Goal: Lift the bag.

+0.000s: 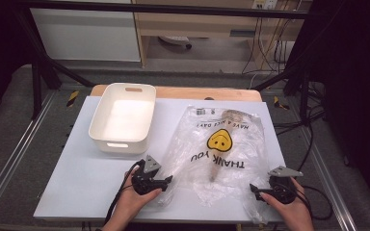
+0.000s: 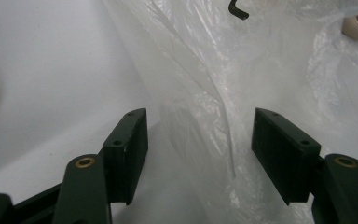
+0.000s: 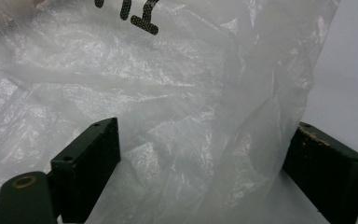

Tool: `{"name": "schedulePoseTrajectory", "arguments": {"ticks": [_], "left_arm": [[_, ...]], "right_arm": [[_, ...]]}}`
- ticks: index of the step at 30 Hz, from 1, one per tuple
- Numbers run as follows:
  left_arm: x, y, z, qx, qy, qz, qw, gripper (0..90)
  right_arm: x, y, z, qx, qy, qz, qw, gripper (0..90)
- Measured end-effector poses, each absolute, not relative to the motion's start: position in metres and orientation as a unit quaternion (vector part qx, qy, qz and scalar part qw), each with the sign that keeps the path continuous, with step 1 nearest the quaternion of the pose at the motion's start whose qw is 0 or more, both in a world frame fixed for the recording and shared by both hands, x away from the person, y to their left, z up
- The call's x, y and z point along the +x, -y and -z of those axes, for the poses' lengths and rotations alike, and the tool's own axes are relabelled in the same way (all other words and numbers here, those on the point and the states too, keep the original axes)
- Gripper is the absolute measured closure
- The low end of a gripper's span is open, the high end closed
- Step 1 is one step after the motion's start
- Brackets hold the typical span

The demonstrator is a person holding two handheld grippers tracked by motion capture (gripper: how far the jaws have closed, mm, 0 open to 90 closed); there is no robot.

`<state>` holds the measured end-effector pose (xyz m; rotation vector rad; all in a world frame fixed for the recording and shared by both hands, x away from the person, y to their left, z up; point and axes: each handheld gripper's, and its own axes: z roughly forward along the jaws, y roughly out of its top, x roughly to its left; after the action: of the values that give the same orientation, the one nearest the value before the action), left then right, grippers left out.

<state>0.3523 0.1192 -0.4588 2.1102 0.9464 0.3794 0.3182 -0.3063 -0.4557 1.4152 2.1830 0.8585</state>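
Note:
A clear plastic bag (image 1: 221, 144) with a yellow smiley and "THANK YOU" print lies flat on the white table (image 1: 86, 178). A wooden utensil (image 1: 217, 161) lies inside it, handle toward me. At the bag's near left corner, my left gripper (image 1: 167, 179) is open. In the left gripper view its jaws (image 2: 200, 135) stand apart with a fold of the bag (image 2: 214, 93) between them, untouched, and the wooden handle's end (image 2: 357, 25) lies farther off. My right gripper (image 1: 253, 188) is at the near right corner, open, with crumpled bag film (image 3: 191, 93) between its wide jaws (image 3: 205, 140).
A white plastic bin (image 1: 123, 118) stands empty at the back left of the table, with handle slots in its ends. Black frame bars and cables surround the table. Bare table surface lies in front of the bin.

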Motion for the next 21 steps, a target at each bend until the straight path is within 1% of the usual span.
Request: {"name": "schedulePoseTrajectory", "arguments": {"ticks": [2,4,7,9,10,15,18,19,21], "left_arm": [[0.3513,-0.1177,0.4589,0.832,-0.366,-0.147,0.389,37.3],[0.3501,-0.1165,0.4589,0.833,-0.363,-0.146,0.391,41.5],[0.3467,-0.1143,0.4584,0.838,-0.351,-0.152,0.388,54.6],[0.3450,-0.1127,0.4581,0.843,-0.344,-0.159,0.383,61.5],[0.3446,-0.1123,0.4582,0.843,-0.342,-0.157,0.385,66.1],[0.3430,-0.1111,0.4586,0.848,-0.326,-0.157,0.387,82.1],[0.3432,-0.1116,0.4588,0.848,-0.324,-0.157,0.388,88.2],[0.3437,-0.1122,0.4588,0.848,-0.324,-0.155,0.389,89.3],[0.3445,-0.1135,0.4580,0.848,-0.326,-0.152,0.389,89.8]], "right_arm": [[0.3178,0.3064,0.4553,0.499,-0.784,-0.309,0.201,20.6],[0.3169,0.3052,0.4544,0.498,-0.784,-0.312,0.199,25.6],[0.3158,0.3039,0.4536,0.491,-0.788,-0.316,0.198,33.4],[0.3155,0.3032,0.4532,0.485,-0.790,-0.319,0.197,40.0],[0.3152,0.3028,0.4528,0.483,-0.791,-0.322,0.195,45.8],[0.3150,0.2998,0.4515,0.468,-0.799,-0.327,0.187,65.3],[0.3162,0.2985,0.4514,0.460,-0.803,-0.331,0.185,76.2],[0.3169,0.2980,0.4516,0.457,-0.805,-0.332,0.183,80.1],[0.3181,0.2967,0.4516,0.454,-0.806,-0.334,0.180,85.2]]}}
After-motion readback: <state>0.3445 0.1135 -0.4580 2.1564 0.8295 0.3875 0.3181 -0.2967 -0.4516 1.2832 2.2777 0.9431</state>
